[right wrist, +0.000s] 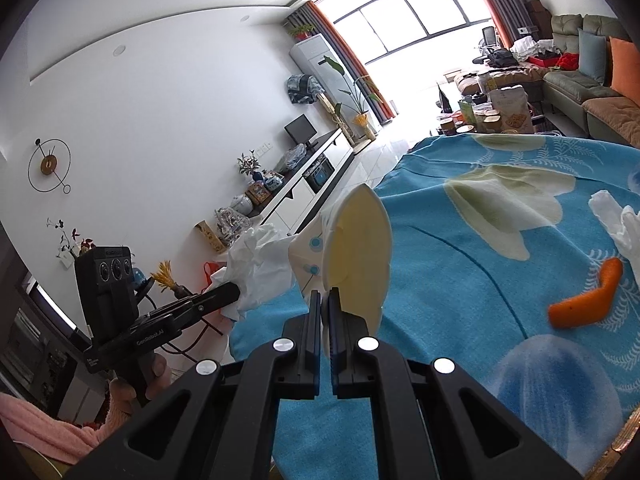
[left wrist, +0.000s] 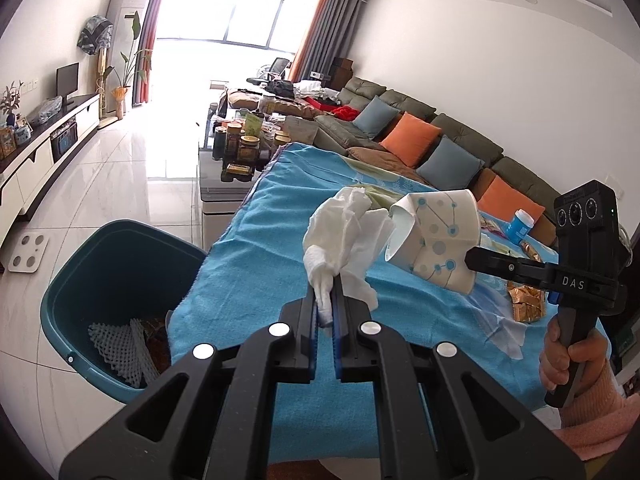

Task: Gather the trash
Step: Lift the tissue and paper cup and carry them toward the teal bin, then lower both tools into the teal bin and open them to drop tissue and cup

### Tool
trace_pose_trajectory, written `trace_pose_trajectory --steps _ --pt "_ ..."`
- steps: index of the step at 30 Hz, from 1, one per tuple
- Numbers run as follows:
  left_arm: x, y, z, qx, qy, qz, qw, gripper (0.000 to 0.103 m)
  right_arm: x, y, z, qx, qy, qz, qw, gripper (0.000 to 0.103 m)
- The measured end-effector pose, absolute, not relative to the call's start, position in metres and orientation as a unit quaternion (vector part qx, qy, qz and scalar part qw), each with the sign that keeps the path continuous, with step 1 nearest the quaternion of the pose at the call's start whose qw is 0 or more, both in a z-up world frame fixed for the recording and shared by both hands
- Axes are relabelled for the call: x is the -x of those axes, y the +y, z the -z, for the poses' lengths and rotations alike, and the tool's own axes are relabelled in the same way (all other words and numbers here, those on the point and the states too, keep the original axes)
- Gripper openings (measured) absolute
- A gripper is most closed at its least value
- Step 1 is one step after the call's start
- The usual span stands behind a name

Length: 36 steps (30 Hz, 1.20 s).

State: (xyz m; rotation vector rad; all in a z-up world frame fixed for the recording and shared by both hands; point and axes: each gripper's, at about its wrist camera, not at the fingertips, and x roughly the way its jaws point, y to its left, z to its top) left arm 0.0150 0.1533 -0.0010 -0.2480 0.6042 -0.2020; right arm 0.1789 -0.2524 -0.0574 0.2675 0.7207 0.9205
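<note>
Both grippers loaded, mid-carry step: L gripper (left wrist: 328,304) had fingers pinched on a crumpled white tissue (left wrist: 346,240), held up above the blue-cloth table (left wrist: 248,264); R gripper (right wrist: 325,308) had fingers pressed together on the rim of a squashed paper cup (right wrist: 360,256), also lifted off the cloth. In L view the cup (left wrist: 434,240) hung just beside the tissue, nearly touching. Teal bin (left wrist: 100,264) stood on the floor off the table's left edge, already holding white foam netting (left wrist: 120,348) & some wrapper. Judged next move: swing L gripper left past the table edge, over the bin mouth, then spread fingers; R follows w/ cup. Room: open floor left of table, nothing seen btwn tissue & bin; bin rim sat close against the hanging cloth edge, so a drop should be made well out over the opening, not at the cloth. Risk: two loads crowding each other if moved together. Left on table: orange peel (right wrist: 588,300), another tissue (right wrist: 620,224), gold wrappers (left wrist: 524,304), blue-capped bottle (left wrist: 518,226)
</note>
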Motion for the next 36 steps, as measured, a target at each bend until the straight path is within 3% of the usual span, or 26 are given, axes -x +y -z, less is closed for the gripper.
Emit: trace_pose_trajectory --steps 36 --pt "0.010 0.265 0.016 0.183 0.288 -0.042 0.939 0.006 -0.197 -0.110 0.049 -0.046 0.375 -0.511 0.773 0.003"
